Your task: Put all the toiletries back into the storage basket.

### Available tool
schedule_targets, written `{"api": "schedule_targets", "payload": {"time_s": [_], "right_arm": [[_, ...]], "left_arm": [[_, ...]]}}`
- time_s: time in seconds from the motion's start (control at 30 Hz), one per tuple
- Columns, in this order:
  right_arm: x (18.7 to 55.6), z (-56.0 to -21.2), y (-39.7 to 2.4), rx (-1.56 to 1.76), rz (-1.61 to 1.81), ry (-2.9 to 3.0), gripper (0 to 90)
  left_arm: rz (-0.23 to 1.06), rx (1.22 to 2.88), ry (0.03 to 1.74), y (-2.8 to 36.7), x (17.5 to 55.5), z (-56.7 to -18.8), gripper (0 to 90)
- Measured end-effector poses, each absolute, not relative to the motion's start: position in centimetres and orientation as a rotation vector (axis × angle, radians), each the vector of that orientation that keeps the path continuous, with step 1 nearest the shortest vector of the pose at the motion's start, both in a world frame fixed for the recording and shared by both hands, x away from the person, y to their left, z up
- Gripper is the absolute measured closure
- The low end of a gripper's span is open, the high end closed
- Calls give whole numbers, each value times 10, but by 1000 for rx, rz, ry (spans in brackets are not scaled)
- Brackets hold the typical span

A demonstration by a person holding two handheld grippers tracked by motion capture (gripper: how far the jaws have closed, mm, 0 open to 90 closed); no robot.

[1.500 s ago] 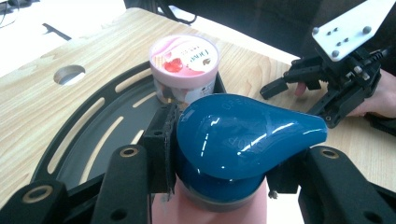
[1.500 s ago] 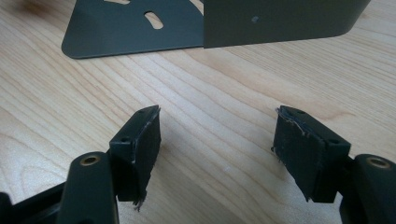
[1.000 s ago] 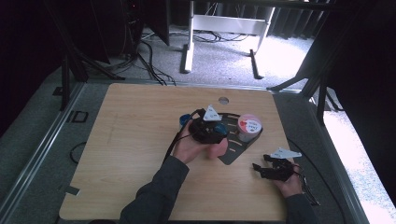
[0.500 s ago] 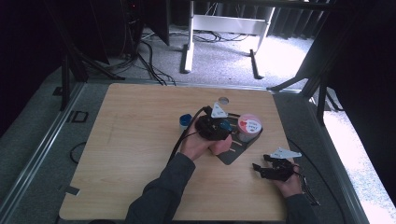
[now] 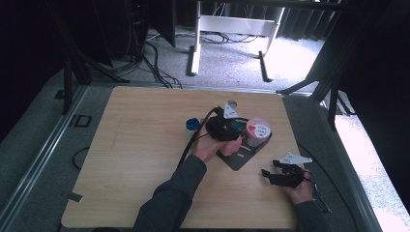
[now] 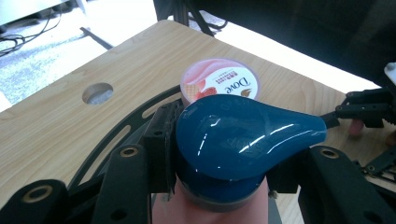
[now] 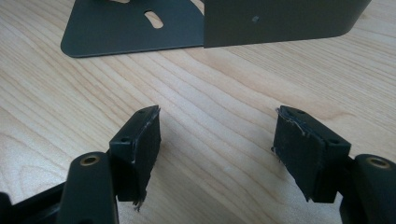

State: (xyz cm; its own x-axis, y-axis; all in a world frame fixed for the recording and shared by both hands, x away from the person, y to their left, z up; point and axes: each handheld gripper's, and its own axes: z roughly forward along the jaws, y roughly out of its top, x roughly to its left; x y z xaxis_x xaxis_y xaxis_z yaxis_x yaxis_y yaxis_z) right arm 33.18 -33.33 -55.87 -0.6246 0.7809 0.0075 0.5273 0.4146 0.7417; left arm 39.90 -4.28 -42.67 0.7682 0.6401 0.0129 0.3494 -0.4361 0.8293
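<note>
The left gripper [image 5: 226, 129] is reaching over the table's middle from a sleeved forearm, its jaws clamping something between them. The right gripper [image 5: 279, 176] is resting low at the near right, jaws standing apart.

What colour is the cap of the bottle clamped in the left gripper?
Glossy dark blue cap on a pinkish bottle; clearest in the left gripper view.

Cup [image 5: 257, 130] on metal stand [image 5: 240, 158], bottle [image 6: 243, 140] just before it, lid [image 5: 192, 124] farther left.
</note>
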Motion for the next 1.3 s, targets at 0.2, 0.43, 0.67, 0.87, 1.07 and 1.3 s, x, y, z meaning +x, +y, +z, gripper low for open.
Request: {"api": "schedule_targets", "payload": {"time_s": [0.2,0.43,0.67,0.87,1.07,1.3], "right_arm": [[332,-559,-333,1126,1041,2336,315],[332,-559,-333,1128,1042,2337,312],[332,-559,-333,1125,1042,2338,312],[332,-559,-333,1127,1044,2338,311],[332,-559,-333,1127,1044,2339,311],[332,-559,-333,1126,1044,2340,311]], "left_arm": [[417,2067,760,-47,406,-428,528],[405,2058,786,-51,413,-430,529],[430,2069,805,-57,420,-434,529],[440,2069,817,-61,428,-434,529],[450,2065,843,-64,435,-438,529],[458,2078,868,-69,444,-445,529]]}}
